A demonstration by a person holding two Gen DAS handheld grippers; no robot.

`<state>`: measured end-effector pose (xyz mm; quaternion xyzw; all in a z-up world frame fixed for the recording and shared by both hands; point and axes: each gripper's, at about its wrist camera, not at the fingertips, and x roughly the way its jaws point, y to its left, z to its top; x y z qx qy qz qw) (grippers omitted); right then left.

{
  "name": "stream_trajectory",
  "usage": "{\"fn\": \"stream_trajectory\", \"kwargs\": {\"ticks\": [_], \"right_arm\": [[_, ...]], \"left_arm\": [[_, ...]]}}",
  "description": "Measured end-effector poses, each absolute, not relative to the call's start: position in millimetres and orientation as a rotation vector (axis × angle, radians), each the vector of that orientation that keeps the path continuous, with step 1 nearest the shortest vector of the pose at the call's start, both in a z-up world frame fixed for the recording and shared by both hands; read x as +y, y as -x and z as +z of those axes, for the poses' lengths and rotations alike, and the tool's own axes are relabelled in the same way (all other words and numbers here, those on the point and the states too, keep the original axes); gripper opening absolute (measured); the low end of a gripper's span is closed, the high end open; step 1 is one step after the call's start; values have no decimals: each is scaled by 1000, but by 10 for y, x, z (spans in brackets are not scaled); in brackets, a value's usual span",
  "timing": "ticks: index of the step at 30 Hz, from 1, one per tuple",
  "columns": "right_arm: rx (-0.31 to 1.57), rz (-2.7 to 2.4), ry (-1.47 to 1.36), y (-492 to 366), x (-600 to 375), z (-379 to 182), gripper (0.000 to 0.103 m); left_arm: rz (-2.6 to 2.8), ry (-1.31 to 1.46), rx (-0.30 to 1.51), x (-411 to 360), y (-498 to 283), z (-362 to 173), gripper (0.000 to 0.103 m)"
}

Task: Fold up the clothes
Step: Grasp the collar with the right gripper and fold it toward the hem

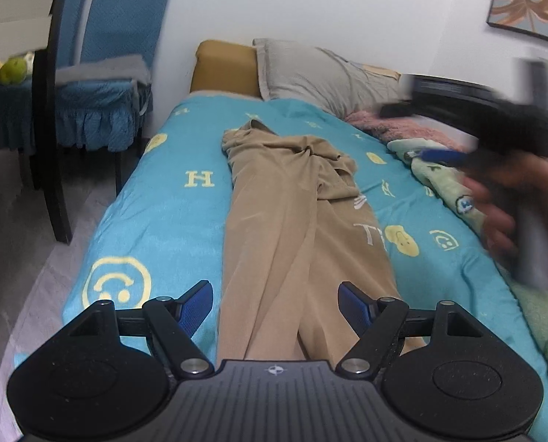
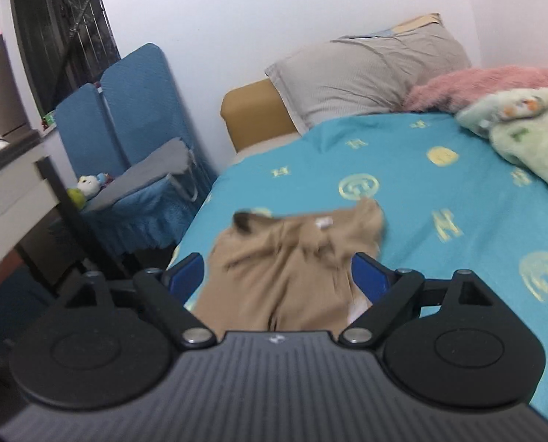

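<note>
Two views. From the left wrist, tan trousers (image 1: 292, 221) lie lengthwise on the turquoise bedspread (image 1: 163, 202), waistband bunched toward the grey pillow (image 1: 321, 73); the left gripper (image 1: 275, 307) hangs released over the leg ends, while the right hand (image 1: 502, 213) blurs beside them. From the right wrist, the right gripper (image 2: 278, 280) stands released, gripping nothing, above the crumpled waistband (image 2: 303, 243).

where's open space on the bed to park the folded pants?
Free: teal bedspread left of the tan pants, out to the bed edge; also a teal patch between the pants, grey pillow and green blanket. Crowded: right side, with the green blanket and pink blanket.
</note>
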<state>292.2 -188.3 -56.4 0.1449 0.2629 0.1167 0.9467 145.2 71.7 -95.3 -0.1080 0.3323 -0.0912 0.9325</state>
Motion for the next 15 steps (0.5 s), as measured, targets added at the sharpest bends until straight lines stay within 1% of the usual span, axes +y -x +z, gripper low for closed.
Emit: {"fn": "stream_trajectory", "kwargs": {"ticks": [4,8,11,15], "right_arm": [[589,242,-345,-1994,-2009,-476,88],[624,260,-354,-1311,-2152,-542,88],[675,241,-395,-1047,-2290,-682,88],[721,216,-439,-987,-2338,-792,89]], "left_arm": [[-177,285,728,875,-1401,-923,77],[-125,325,771,1099,-1283,-891,77],[-75,421,804,1357,-1170,-915,77],[-8,584,856,1688,-957,-1059,77]]}}
